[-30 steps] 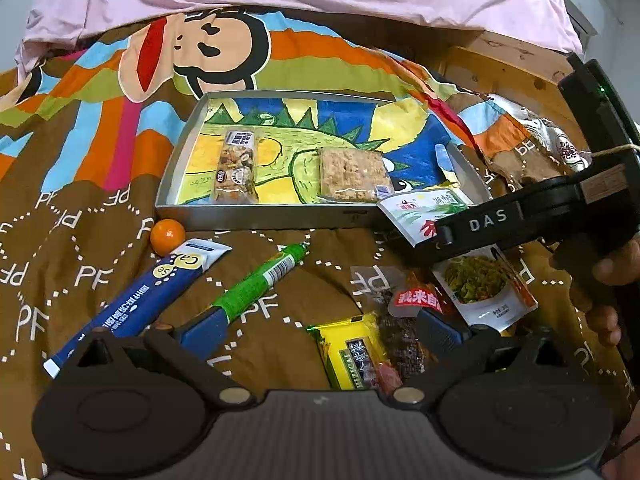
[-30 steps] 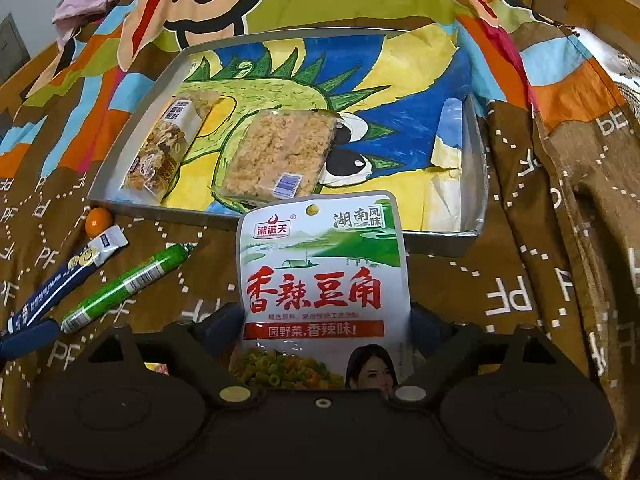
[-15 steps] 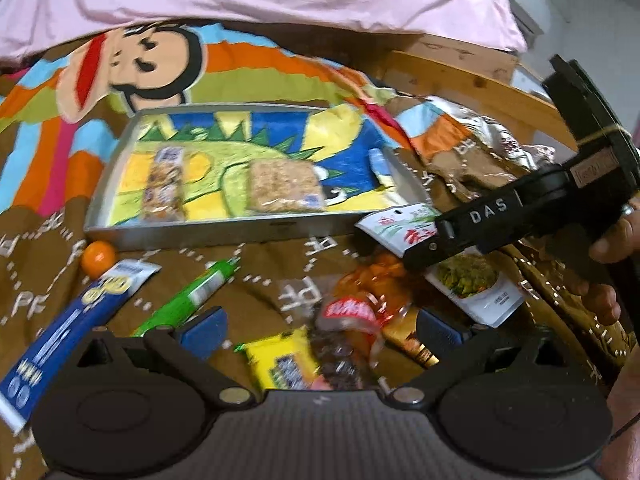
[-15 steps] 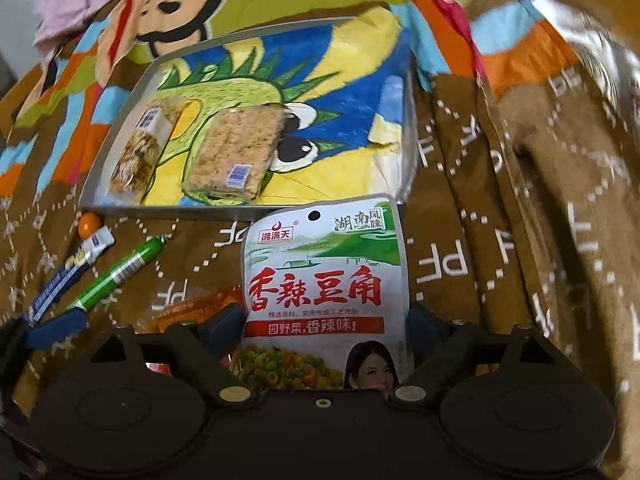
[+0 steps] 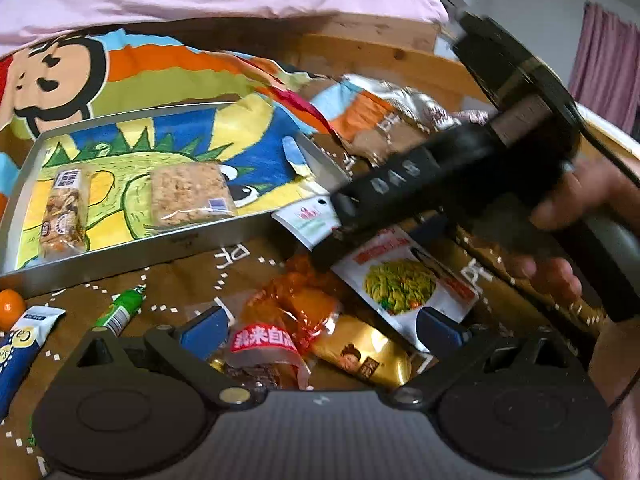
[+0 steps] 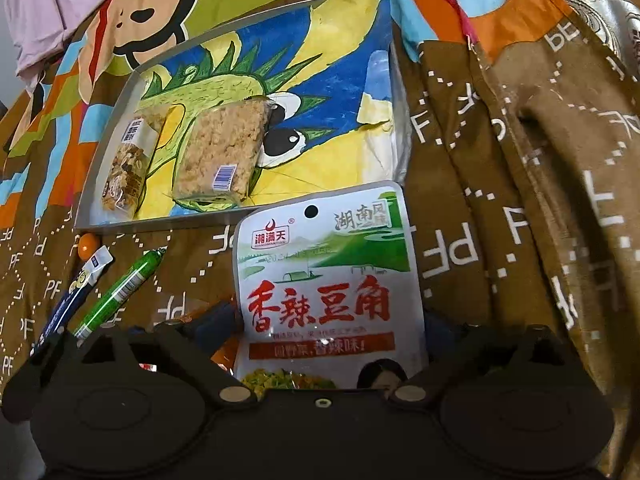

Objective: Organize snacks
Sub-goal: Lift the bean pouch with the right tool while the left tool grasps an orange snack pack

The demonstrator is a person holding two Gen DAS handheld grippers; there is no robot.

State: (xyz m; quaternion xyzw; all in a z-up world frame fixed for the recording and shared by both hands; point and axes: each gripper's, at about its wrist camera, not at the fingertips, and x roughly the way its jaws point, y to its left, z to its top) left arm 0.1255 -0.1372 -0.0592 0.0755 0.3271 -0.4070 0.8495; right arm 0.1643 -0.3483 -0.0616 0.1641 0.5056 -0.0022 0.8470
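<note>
My right gripper (image 6: 330, 328) is shut on a white and green bean snack packet (image 6: 326, 280) and holds it just in front of the metal tray (image 6: 160, 222). The packet also shows in the left wrist view (image 5: 400, 280), under the right gripper's body. The tray (image 5: 120, 256) holds a nut bar (image 5: 64, 210) and a rice cake (image 5: 188, 194). My left gripper (image 5: 320, 328) is open over an orange-red snack packet (image 5: 288, 320) and a gold packet (image 5: 360, 356).
A small orange (image 5: 10, 306), a blue tube packet (image 5: 20, 348) and a green sausage stick (image 5: 120, 312) lie left on the brown blanket. A silver foil bag (image 5: 400, 116) lies behind the tray's right end. A wooden bed frame (image 5: 380, 52) runs behind.
My left gripper has swung right, over the orange-red and gold packets. My right gripper, still holding the bean packet, has lifted and turned toward the tray's right end.
</note>
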